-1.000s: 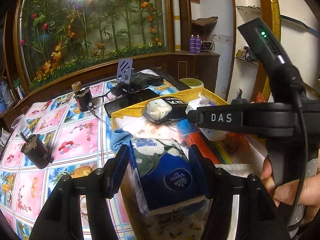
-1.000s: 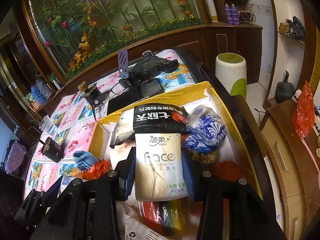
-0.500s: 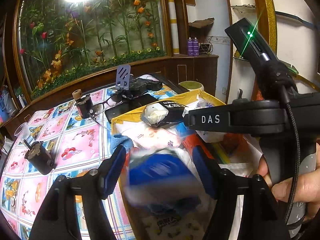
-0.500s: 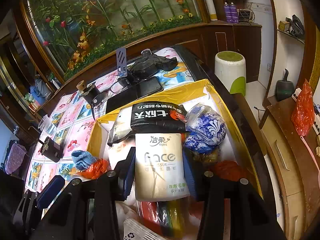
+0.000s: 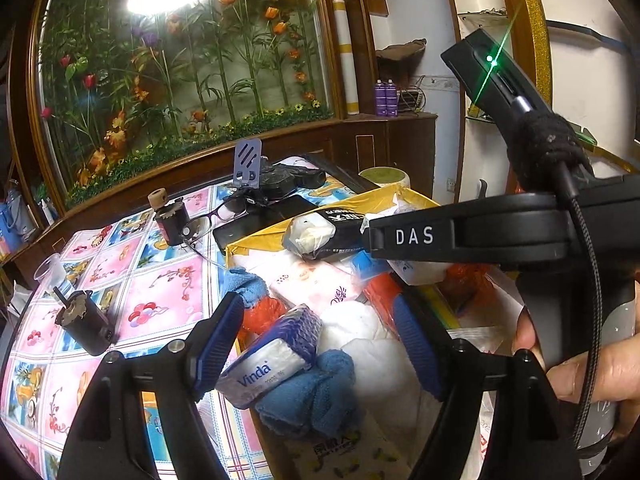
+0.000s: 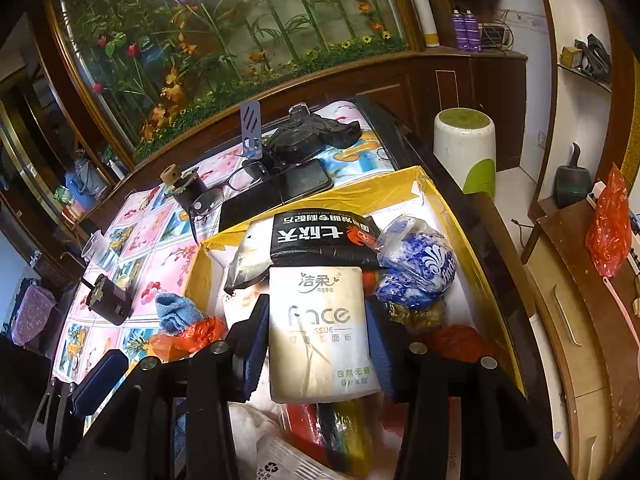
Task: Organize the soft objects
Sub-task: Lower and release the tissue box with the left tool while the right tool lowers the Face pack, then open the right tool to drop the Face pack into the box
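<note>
1. Your left gripper (image 5: 320,340) has its jaws opening, and the blue-and-white plastic-wrapped Vinda tissue pack (image 5: 272,356) lies between them but hard by the left pad; I can't tell if it brushes that pad, and the right pad stands clear of it. Nothing is clamped there.
2. That Vinda pack lies tilted on its side atop a rumpled blue knitted cloth (image 5: 316,392), at the near left edge of the yellow cardboard box (image 5: 256,240). Its long axis runs slantwise, from low on the left up toward the right.
3. Your right gripper (image 6: 316,344) is clamped on the cream-and-tan Face tissue pack (image 6: 320,332), both blue pads pressed to its long sides. The pack stands upright between the jaws, printed face toward the camera, over the middle of the box.
4. The relation that counts: straight ahead of the Face pack, touching or nearly so, lies the black-wrapped pack with white lettering (image 6: 324,240), crosswise to it. Just to the right sits a blue-and-white patterned bundle in clear plastic (image 6: 416,264).
5. So the free room, as I judge it, is below and nearer you, over the striped red and yellow packet (image 6: 340,436).
6. The right hand is the one carrying; the left looks spent on its pack.
7. Watch the loose orange plastic bag (image 6: 192,336) at the box's left.
</note>
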Available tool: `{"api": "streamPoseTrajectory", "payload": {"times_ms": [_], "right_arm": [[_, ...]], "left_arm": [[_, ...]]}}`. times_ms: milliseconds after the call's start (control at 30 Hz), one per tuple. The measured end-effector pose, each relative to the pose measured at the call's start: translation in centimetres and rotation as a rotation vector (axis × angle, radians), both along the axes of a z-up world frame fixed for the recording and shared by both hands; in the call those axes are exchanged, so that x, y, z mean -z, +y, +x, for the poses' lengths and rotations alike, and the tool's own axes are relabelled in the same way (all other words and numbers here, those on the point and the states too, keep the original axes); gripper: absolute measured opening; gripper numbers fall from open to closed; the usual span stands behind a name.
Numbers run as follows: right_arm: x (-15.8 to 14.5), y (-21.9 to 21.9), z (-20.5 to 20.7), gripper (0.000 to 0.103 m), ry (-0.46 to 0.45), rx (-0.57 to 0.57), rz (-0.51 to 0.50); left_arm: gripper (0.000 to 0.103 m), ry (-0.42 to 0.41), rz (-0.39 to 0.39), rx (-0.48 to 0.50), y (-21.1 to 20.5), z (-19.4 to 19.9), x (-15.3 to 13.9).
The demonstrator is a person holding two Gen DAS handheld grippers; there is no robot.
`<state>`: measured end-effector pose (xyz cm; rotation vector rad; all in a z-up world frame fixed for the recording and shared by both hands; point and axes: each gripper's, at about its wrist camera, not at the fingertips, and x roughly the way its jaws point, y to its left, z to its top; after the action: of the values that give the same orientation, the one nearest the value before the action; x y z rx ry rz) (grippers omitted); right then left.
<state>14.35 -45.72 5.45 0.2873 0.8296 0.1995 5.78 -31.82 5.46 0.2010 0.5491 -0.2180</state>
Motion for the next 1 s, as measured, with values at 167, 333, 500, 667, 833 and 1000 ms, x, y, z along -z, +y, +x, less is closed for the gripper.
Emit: {"api": "streamPoseTrajectory", "payload": {"times_ms": [167, 333, 500, 667, 833, 1000], "right_arm": [[0.0, -0.2, 0.0, 0.052, 0.001, 0.004, 0.012], [-0.5, -0.3, -0.3, 0.056, -0.022, 0.007, 0.022], [-1.3, -0.3, -0.7, 0.061, -0.068, 0.016, 0.016], [-2.0, -0.4, -1.2, 0.067, -0.108, 0.045, -0.009], [-2.5, -0.5, -1.5, 0.072, -0.137, 0.069, -0.034], [-3.0, -0.6, -2.1, 0.083, -0.173, 0.109, -0.065]], "left_arm": [[0.079, -0.011, 0.006, 0.0, -0.1, -0.1, -0.1], [0.084, -0.029, 0.016, -0.001, -0.2, -0.3, -0.2], [0.088, -0.047, 0.016, -0.005, -0.2, -0.6, -0.3], [0.091, -0.061, 0.021, -0.01, -0.1, -0.8, -0.4], [0.095, -0.072, 0.019, -0.021, 0.0, -1.0, -0.5], [0.099, -0.093, 0.035, -0.047, 0.3, -1.1, -0.5]]}}
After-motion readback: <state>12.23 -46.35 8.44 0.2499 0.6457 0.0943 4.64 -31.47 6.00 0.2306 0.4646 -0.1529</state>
